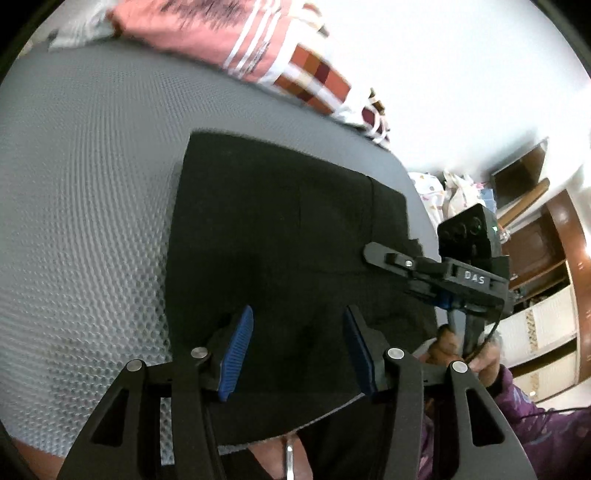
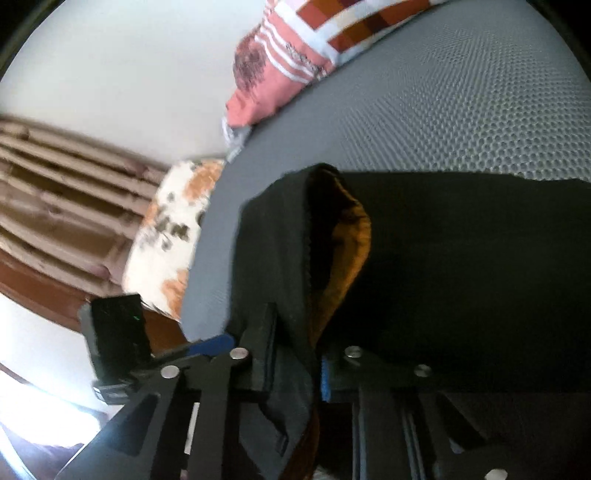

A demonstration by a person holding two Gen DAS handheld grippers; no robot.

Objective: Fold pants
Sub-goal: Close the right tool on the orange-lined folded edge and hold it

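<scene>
The black pants [image 1: 280, 236] lie folded into a block on the grey dimpled mat [image 1: 85, 206]. My left gripper [image 1: 297, 350] is open just above their near part, blue pads apart, holding nothing. My right gripper [image 2: 295, 362] is shut on a black edge of the pants [image 2: 288, 258], lifting it so the orange-brown lining [image 2: 347, 243] shows. The rest of the pants [image 2: 461, 258] lies flat to the right. In the left wrist view the right gripper [image 1: 391, 260] sits at the pants' right edge.
A pink striped cloth [image 1: 229, 33] and a checked cloth [image 1: 317, 81] lie at the mat's far edge. A floral pillow [image 2: 166, 236] sits off the mat's left edge. Wooden furniture [image 1: 554, 243] stands at the right. The white wall [image 1: 461, 74] is behind.
</scene>
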